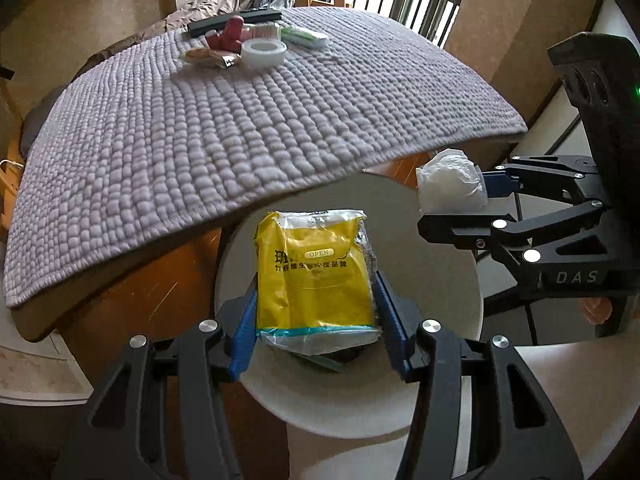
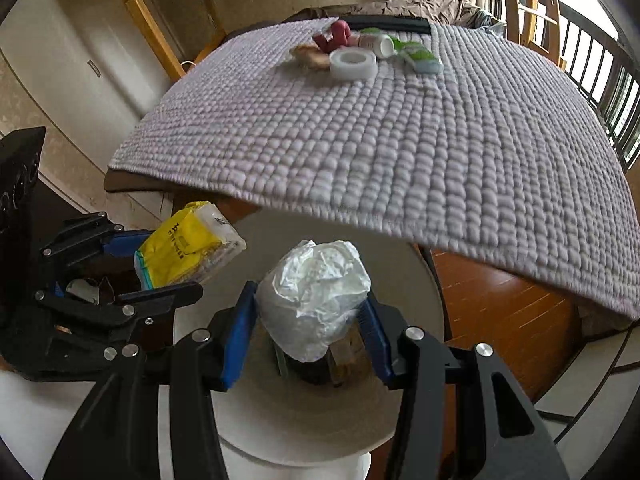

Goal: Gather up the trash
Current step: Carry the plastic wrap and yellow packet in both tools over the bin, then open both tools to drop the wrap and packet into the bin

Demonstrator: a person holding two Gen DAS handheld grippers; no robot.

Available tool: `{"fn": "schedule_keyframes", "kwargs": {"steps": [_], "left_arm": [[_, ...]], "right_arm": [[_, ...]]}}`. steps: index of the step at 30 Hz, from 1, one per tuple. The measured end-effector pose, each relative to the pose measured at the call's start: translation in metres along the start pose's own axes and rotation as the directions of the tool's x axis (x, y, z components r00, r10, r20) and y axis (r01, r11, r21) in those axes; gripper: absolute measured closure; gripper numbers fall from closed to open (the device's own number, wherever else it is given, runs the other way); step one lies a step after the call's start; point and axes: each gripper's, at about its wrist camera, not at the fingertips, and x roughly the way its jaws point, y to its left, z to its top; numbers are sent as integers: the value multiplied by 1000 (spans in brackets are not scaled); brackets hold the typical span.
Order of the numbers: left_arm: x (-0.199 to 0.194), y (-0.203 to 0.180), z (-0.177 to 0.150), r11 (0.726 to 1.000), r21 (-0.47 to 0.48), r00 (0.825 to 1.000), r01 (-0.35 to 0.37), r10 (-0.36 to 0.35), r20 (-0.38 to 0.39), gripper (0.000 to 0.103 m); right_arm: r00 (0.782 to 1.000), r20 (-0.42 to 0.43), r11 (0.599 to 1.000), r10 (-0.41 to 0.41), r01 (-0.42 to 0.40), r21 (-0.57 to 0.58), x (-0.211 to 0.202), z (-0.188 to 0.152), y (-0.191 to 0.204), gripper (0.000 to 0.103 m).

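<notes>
We hold a yellow pack (image 1: 316, 272) pinched in the left gripper (image 1: 320, 320) jaws and crumpled plastic (image 2: 314, 300) in the right gripper (image 2: 304, 332), both above the bin (image 2: 416, 280). Released off-centre, either may miss its small opening.

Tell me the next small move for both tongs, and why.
Probably open the left tongs first and let the yellow tissue pack drop. It hangs clamped between the blue pads right above the round white bin, whose dark opening shows beneath it. The right tongs hold the crumpled white plastic over the same bin, so that release could follow.
</notes>
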Motion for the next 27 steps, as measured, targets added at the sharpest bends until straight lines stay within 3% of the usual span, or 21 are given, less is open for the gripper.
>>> {"fn": "schedule_keyframes", "kwargs": {"steps": [27], "left_arm": [[72, 15, -20, 998, -20, 991, -53, 50, -124, 49]], "right_arm": [[995, -91, 999, -39, 41, 21, 58, -24, -8, 54]]}}
